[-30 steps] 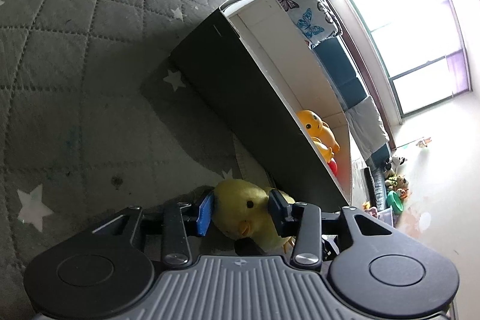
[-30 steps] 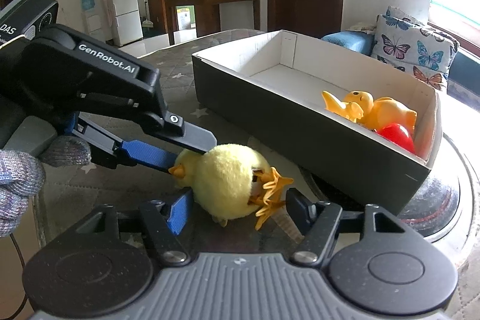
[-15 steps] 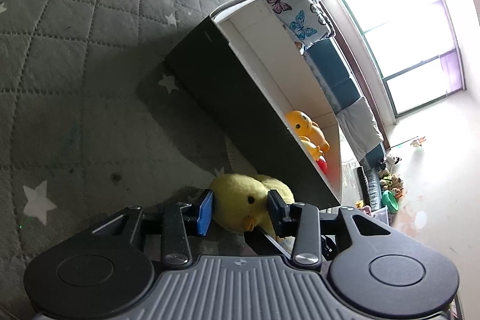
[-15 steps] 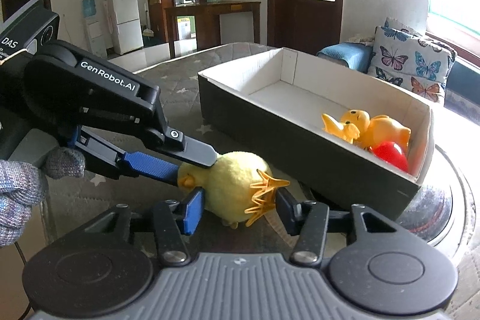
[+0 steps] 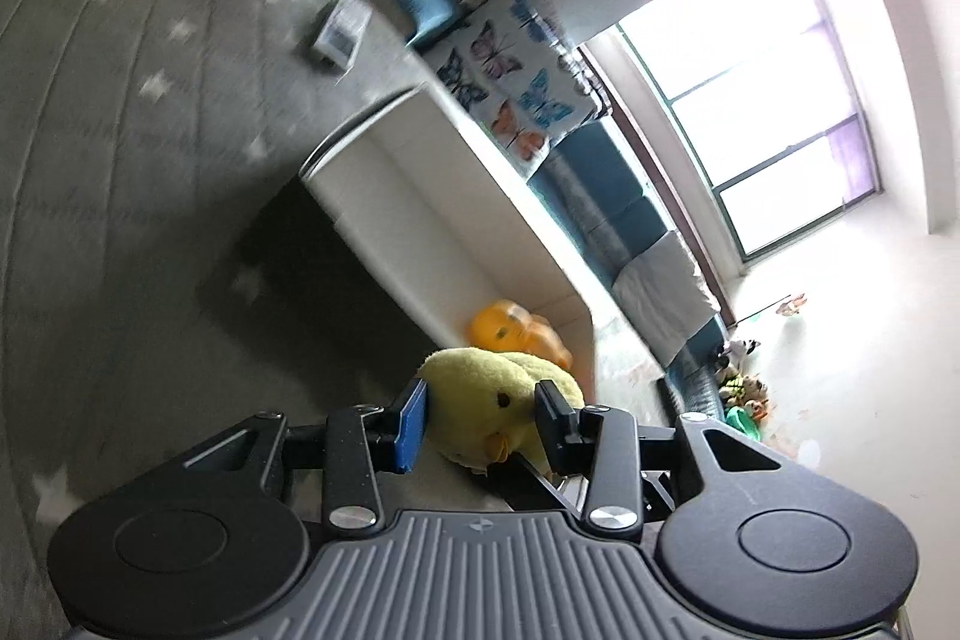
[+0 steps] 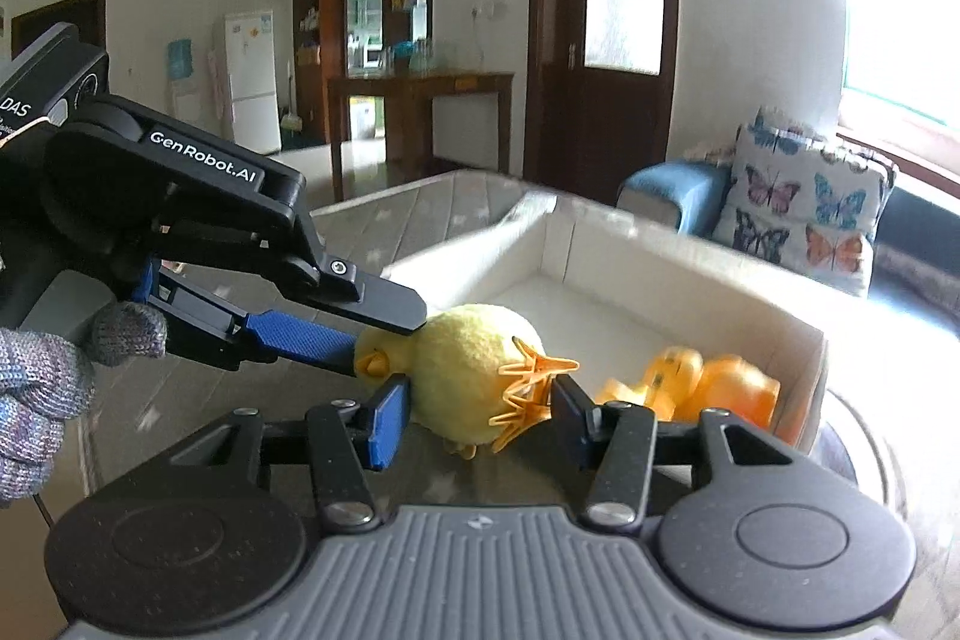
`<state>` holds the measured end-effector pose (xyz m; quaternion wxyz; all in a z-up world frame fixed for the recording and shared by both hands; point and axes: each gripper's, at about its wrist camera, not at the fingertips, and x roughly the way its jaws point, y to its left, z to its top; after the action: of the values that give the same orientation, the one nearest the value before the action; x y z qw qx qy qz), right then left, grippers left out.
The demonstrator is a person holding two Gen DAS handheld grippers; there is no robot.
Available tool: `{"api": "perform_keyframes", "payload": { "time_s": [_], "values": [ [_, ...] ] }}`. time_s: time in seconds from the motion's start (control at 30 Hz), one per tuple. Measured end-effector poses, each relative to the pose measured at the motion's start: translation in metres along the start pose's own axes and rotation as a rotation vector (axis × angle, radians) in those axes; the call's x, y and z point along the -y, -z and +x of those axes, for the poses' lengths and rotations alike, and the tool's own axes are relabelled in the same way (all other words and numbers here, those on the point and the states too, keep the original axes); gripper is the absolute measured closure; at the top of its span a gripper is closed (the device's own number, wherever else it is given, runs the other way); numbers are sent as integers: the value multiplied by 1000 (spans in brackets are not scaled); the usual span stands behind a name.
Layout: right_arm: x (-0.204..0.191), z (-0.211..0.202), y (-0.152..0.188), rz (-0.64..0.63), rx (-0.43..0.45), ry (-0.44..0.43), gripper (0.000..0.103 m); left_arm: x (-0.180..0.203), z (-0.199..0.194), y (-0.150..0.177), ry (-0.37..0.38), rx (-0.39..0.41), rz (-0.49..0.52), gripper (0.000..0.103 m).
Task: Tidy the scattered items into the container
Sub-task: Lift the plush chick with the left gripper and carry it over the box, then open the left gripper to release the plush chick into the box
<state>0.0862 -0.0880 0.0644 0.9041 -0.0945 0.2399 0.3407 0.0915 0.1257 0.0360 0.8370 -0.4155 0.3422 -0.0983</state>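
Progress looks partial: from the left wrist view, an orange toy (image 5: 510, 331) already lies inside the box (image 5: 420, 196), at its near end, while the chick (image 5: 486, 400) is not yet in. The left gripper (image 5: 477, 418) is clamped on the chick's head, 1 blue pad on each side, and carries it clear of the quilt (image 5: 120, 160), level with the box's near rim. A small white item (image 5: 339, 28) lies on the quilt beyond the box's far end, so by my reading at least 2 things are left.

From the right wrist view, the chick (image 6: 474, 370) hangs just before the box (image 6: 690, 292) wall, beside the orange toy (image 6: 714, 388). The left gripper (image 6: 360, 334) grips its head. The right gripper (image 6: 474, 418) brackets its body and feet; whether its pads press or only flank the plush I cannot tell.
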Motion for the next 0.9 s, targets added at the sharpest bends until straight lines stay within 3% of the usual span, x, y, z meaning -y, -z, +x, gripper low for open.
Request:
{"api": "perform_keyframes", "payload": {
  "time_s": [0.2,0.4,0.7,0.9],
  "values": [
    [16,18,-25,8,32,25,51,17,19,-28,2,37,28,62],
    [35,45,-33,38,11,42,51,17,48,-47,-26,24,28,62],
    [54,80,-22,89,-72,39,51,-2,85,-56,-80,-27,1,62],
    [64,95,-14,101,-117,37,50,-7,96,-58,-78,-26,14,62]
  ]
}}
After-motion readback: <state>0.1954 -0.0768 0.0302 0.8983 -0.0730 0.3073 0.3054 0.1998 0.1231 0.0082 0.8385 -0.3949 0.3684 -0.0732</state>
